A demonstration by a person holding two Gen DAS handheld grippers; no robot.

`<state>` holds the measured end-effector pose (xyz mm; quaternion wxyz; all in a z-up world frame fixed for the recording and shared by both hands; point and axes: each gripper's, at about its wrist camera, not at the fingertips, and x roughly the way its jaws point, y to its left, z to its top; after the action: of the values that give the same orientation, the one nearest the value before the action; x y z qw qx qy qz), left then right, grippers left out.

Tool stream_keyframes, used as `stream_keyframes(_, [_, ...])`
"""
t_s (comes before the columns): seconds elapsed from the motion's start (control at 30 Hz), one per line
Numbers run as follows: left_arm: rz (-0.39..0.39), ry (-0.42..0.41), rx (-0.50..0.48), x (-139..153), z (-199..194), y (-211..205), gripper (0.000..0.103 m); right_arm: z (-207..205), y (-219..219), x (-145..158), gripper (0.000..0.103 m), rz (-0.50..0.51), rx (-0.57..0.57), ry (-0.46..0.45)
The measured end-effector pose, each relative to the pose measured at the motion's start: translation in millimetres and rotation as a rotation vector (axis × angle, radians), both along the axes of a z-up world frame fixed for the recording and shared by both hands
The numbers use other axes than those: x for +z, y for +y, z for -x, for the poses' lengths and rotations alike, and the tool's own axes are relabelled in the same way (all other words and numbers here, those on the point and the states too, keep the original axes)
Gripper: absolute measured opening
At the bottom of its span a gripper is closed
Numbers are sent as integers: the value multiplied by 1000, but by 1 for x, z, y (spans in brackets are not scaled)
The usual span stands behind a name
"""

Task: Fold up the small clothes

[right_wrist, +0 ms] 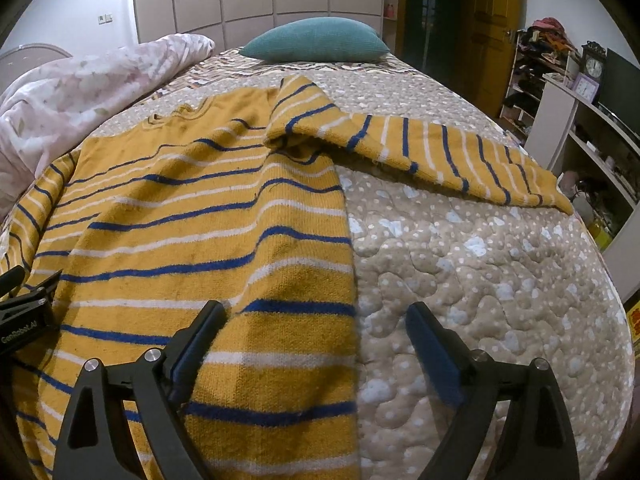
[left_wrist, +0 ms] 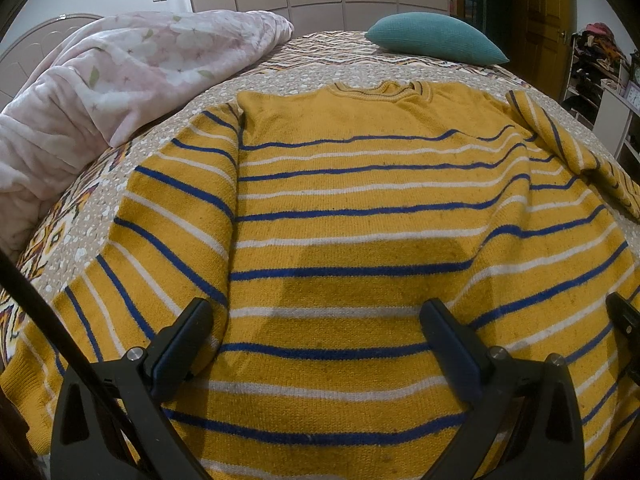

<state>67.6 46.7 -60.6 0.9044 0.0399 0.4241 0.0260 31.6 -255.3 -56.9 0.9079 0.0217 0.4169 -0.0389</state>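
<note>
A yellow sweater with blue and white stripes lies flat on the bed, collar at the far end. Its left sleeve lies along the body. Its right sleeve stretches out sideways to the right over the quilt. My left gripper is open and empty, low over the sweater's lower middle. My right gripper is open and empty, straddling the sweater's right side edge near the hem. The right gripper's finger shows at the left view's right edge.
The bed has a beige patterned quilt. A pink floral blanket is heaped at the far left. A teal pillow lies at the far end. White shelves with clocks stand off the bed's right side.
</note>
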Motion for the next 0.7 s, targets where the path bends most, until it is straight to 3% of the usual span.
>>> stream_keyframes(0.7, [0, -2, 3, 0, 0, 0, 103, -4, 1, -2, 98, 18, -16, 9])
